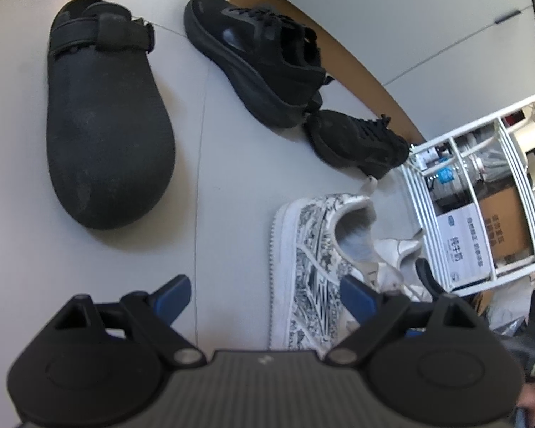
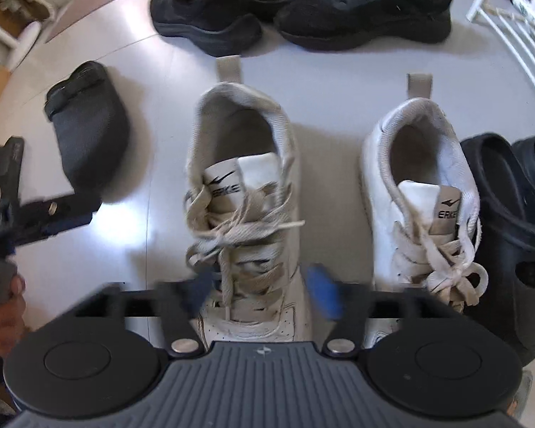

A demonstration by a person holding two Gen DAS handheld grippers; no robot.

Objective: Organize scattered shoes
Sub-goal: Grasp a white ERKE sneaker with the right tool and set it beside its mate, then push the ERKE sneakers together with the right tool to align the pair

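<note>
Right gripper (image 2: 264,294), jaws apart, straddles the laced white sneaker (image 2: 246,192) without gripping; left gripper (image 1: 264,297) stands wide open and empty.

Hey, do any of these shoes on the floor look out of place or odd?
Yes. One black clog lies apart on the floor with no partner beside it, and its strap is folded forward over the top. The white sneakers sit side by side, as do the black sneakers.

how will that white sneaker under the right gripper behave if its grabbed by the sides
The white sneaker probably keeps its shape: its padded collar stands open. Its loose laces look floppy and may dangle or snag. Its flat sole rests on the floor, so tipping seems unlikely.
</note>
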